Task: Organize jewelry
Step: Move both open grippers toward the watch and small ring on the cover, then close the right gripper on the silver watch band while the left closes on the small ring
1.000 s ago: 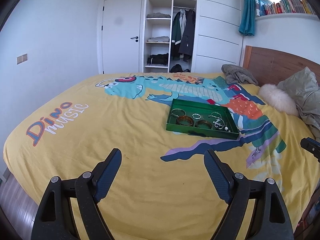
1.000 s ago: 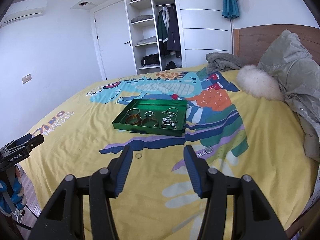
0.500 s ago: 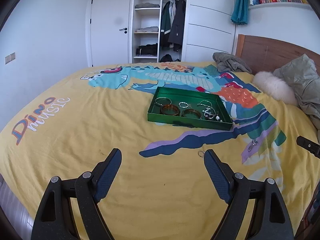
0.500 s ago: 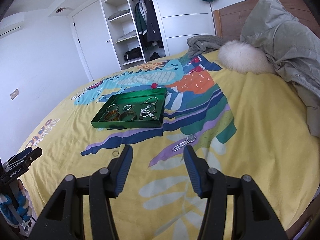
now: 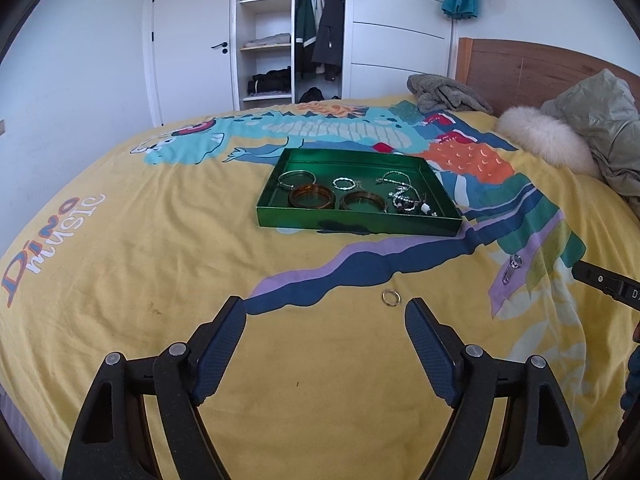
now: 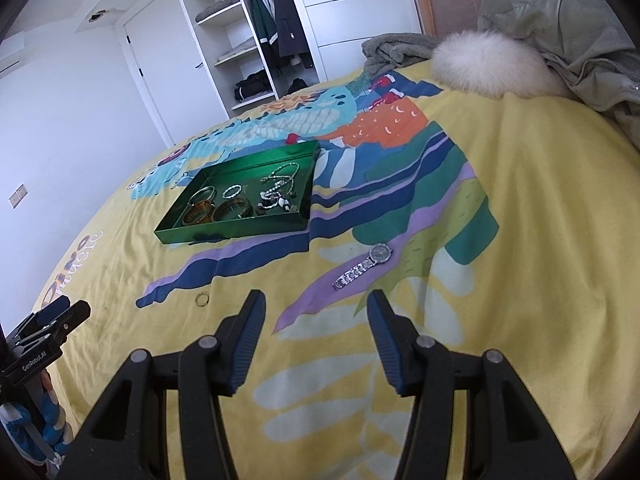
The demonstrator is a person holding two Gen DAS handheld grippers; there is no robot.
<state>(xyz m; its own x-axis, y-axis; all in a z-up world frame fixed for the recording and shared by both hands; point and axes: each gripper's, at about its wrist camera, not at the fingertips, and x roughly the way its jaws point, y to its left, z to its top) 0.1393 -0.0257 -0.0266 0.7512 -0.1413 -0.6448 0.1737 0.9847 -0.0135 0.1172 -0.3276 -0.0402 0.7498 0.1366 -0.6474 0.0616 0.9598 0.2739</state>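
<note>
A green tray (image 5: 356,222) (image 6: 228,234) lies on the yellow bedspread and holds two amber bangles (image 5: 311,197), thin silver bracelets and a tangled necklace (image 5: 404,196). A small silver ring (image 5: 390,298) (image 6: 202,299) lies loose on the spread, just beyond and inside the right fingertip of my left gripper (image 5: 325,308). That gripper's jaws are closing with nothing between them. A silver watch (image 6: 362,266) (image 5: 511,270) lies stretched out just ahead of my right gripper (image 6: 316,298), which stands open and empty above the spread.
A grey-green jacket with a white fur trim (image 5: 544,140) and a grey cloth (image 5: 444,94) lie by the wooden headboard (image 5: 520,68). An open wardrobe (image 5: 296,32) and a white door stand beyond the bed. Bare yellow spread lies left of the tray.
Both grippers have come forward and down toward the bed. The ring and the watch now lie much closer to the fingertips. The right view has rolled.
</note>
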